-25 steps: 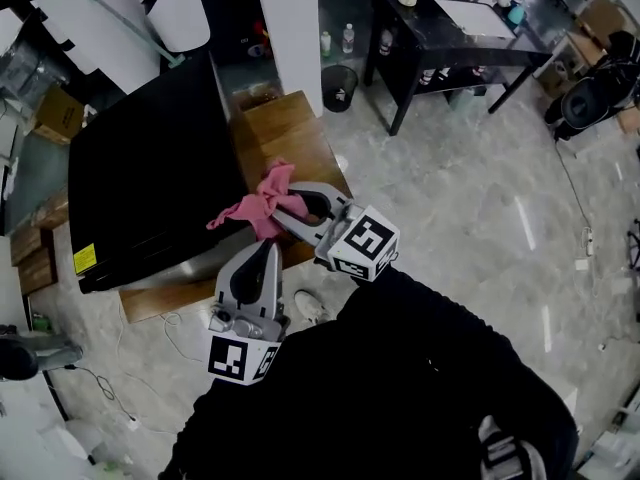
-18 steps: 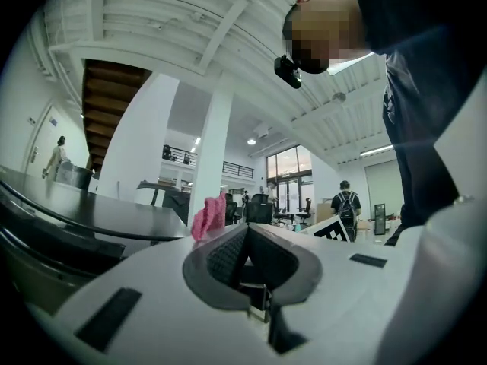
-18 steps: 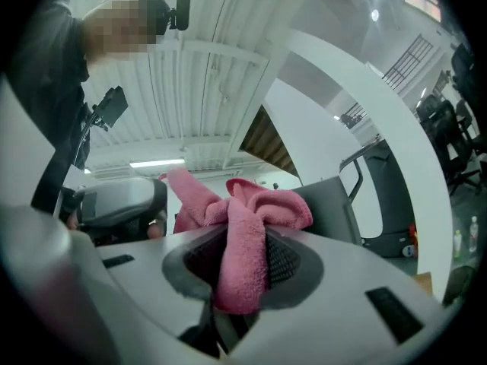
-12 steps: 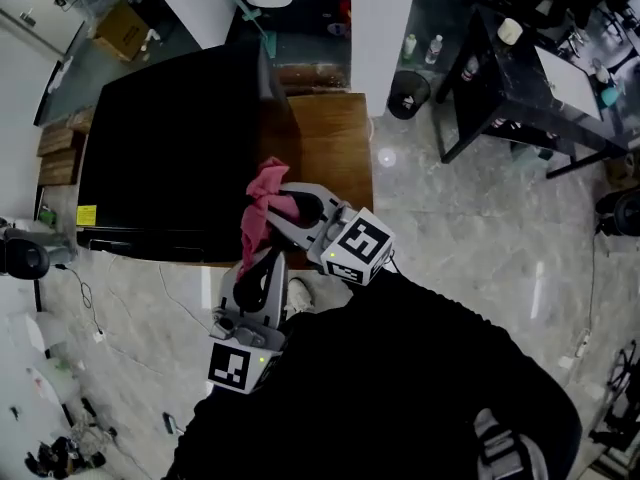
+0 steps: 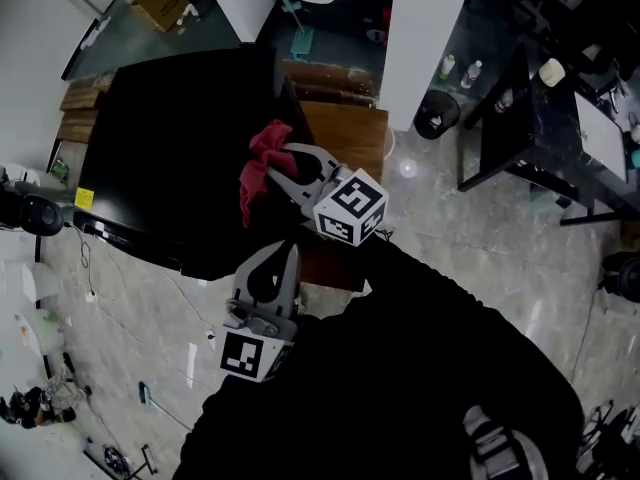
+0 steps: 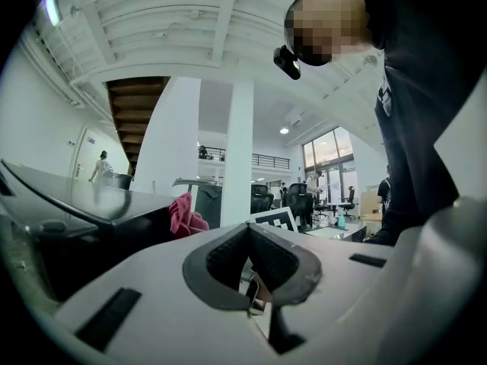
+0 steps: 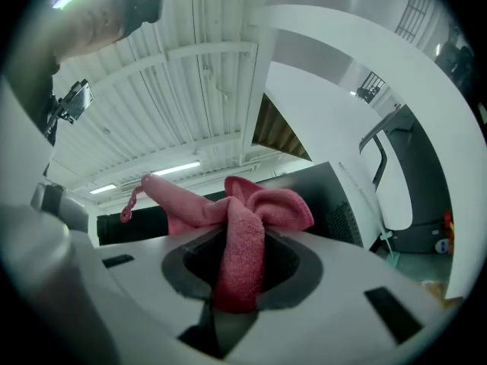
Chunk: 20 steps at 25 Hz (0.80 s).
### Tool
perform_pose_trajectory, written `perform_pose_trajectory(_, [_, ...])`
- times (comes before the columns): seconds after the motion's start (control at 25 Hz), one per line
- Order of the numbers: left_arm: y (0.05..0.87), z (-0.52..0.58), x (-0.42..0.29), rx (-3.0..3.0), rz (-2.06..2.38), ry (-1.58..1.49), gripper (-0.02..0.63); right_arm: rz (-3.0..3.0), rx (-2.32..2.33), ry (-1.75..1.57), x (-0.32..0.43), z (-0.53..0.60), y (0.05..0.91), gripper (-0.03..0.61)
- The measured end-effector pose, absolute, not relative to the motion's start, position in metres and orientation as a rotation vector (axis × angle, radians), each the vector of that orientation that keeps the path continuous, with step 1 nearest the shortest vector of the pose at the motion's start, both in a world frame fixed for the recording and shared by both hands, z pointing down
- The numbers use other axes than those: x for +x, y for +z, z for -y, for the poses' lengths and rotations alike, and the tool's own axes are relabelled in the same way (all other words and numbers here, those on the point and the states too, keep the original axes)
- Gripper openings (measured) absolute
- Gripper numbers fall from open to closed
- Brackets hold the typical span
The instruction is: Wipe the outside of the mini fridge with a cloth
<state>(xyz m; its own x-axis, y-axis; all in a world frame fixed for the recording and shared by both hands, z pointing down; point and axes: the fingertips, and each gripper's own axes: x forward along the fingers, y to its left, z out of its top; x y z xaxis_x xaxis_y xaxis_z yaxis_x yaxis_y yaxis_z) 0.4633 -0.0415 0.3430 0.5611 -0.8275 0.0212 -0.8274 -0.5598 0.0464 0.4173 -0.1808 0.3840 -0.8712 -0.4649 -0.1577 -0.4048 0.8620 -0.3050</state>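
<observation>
Moved since 0.5 s ago: right claw [image 5: 283, 161], pinching pink cloth [image 5: 258, 168], now further along mini fridge [image 5: 160, 148] top, rt edge. Left claw [image 5: 284, 251] pressed together, empty, near fridge's front corner.

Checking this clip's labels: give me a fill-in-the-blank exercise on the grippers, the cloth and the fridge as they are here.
The right gripper is shut on a ___ cloth.
The left gripper has shut jaws that hold ___.
The mini fridge is ___ in colour.
It stands on a ___ platform.
Missing words: pink; nothing; black; wooden.
</observation>
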Motion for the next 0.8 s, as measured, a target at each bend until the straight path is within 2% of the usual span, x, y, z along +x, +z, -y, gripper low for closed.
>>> perform_pose_trajectory(0.56, [0.351,0.056,0.468,2.655,1.568,0.013,0.006,-2.798,-0.941,-0.363,0.455,0.305,0.405,0.101])
perform_pose_trajectory(0.8, [0.361,0.038,0.453,2.690,1.499,-0.007,0.006,-2.764,-1.040,-0.244,0.483,0.275,0.400,0.101])
